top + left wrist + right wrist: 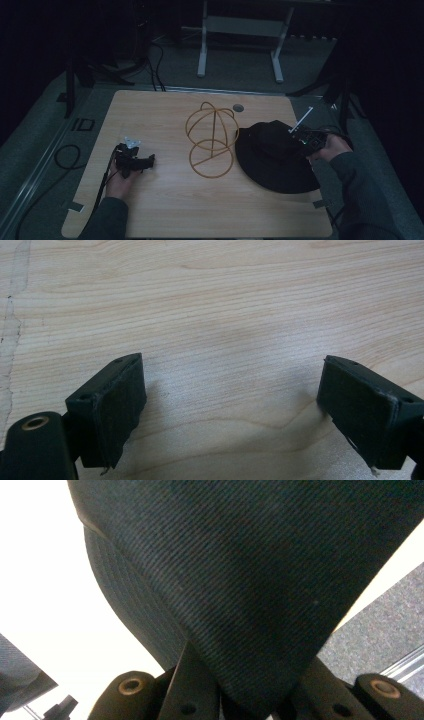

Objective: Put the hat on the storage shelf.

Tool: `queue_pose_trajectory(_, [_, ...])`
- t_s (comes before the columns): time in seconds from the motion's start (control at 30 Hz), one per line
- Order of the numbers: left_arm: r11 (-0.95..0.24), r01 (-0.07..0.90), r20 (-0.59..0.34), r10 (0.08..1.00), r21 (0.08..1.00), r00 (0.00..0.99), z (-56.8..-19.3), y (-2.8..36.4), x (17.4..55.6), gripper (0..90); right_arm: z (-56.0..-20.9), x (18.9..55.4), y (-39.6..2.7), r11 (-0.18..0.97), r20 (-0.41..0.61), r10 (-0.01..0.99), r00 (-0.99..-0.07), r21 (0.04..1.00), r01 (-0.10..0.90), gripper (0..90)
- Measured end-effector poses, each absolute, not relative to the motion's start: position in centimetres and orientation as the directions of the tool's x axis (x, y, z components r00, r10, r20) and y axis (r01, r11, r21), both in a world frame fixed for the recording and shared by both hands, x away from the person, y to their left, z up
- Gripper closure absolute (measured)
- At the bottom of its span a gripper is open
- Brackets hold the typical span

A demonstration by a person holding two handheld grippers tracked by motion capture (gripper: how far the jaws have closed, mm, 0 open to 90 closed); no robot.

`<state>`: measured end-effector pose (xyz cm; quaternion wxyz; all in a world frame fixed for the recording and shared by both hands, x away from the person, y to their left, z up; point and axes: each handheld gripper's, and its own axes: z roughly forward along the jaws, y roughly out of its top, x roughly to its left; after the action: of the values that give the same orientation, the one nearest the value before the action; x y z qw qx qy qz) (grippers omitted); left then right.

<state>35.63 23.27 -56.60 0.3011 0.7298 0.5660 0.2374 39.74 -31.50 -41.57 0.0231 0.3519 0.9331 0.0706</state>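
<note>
Overhead arrangement, with the wire hat stand [211, 140] taken as the landmark. The stand, a golden frame with a domed top and a ring base, is sitting upright near the middle of the wooden surface [165, 210]. Just to the right of the stand, a black brimmed hat [272, 150] is lying on the surface, its brim reaching close to the stand's base ring on one side and the surface's right edge on the other.

The right tool [300, 142] is reaching in from the side of the hat far from the stand, held by the person's right hand [332, 147]. In the right gripper view, its jaws are pinching together on a fold of the hat's dark ribbed fabric [250, 580], which is rising up between them and spreading out above.

The left tool [142, 162] is resting well to the left of the stand, held low over the surface in the person's left hand [119, 182]. In the left gripper view, its two black padded jaws are standing wide apart with nothing but bare wood grain [225, 315] between them; one pad [117, 405] is showing a frayed thread at its lower edge.
</note>
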Motion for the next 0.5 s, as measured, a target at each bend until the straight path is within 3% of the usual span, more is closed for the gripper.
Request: queue_pose_trajectory(0.5, [-0.177, 0.682, 0.005, 0.969, 0.709, 0.246, -56.6, 23.3, 35.6, 12.5, -39.6, 40.0, -31.2, 0.733, -0.006, 0.657, -0.754, 0.240, 0.637, 87.2])
